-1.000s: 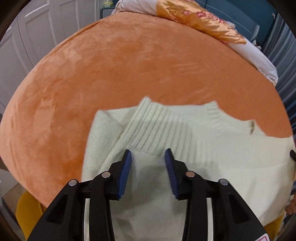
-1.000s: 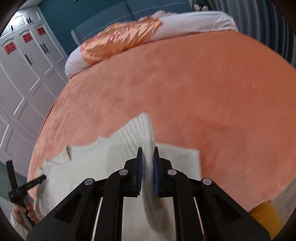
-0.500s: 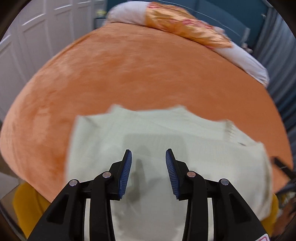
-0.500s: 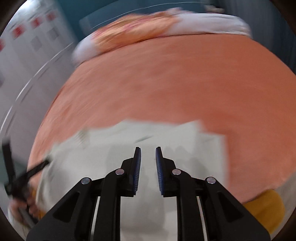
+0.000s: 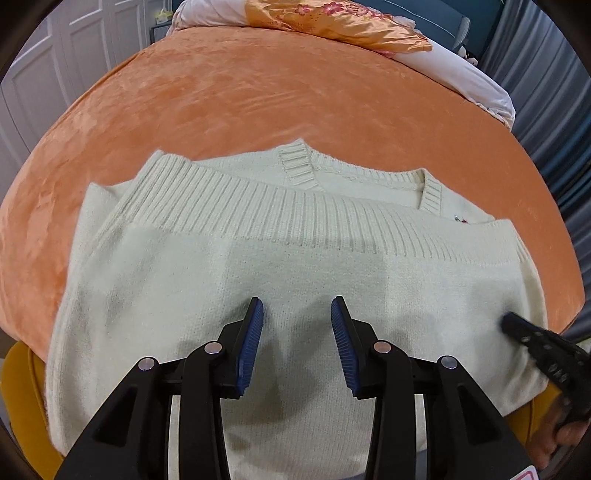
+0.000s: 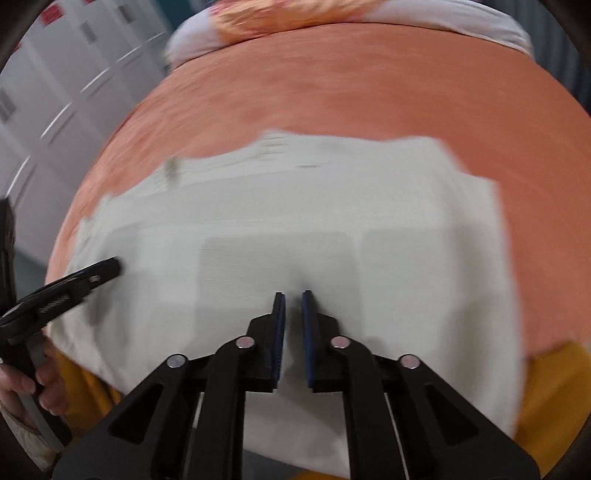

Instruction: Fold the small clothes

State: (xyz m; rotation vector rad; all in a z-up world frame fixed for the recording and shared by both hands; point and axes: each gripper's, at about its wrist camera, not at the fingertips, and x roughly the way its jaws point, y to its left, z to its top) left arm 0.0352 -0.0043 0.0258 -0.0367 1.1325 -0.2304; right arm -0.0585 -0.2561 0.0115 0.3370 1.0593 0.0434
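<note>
The left tongs (image 5: 297, 345) hang wide open and empty over the sweater (image 5: 295, 273); the right tongs (image 6: 293, 332) are nearly closed, holding nothing, probably freed for the next fold. The cream knit lies doubled at the bed's (image 5: 258, 92) near edge, ribbed hem across the neckline.

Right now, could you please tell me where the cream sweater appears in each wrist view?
Left wrist: cream sweater fills the lower centre, ribbed hem folded up.
Right wrist: cream sweater, blurred, centre to bottom.
Shared landmark: floral orange pillow at the top.
</note>
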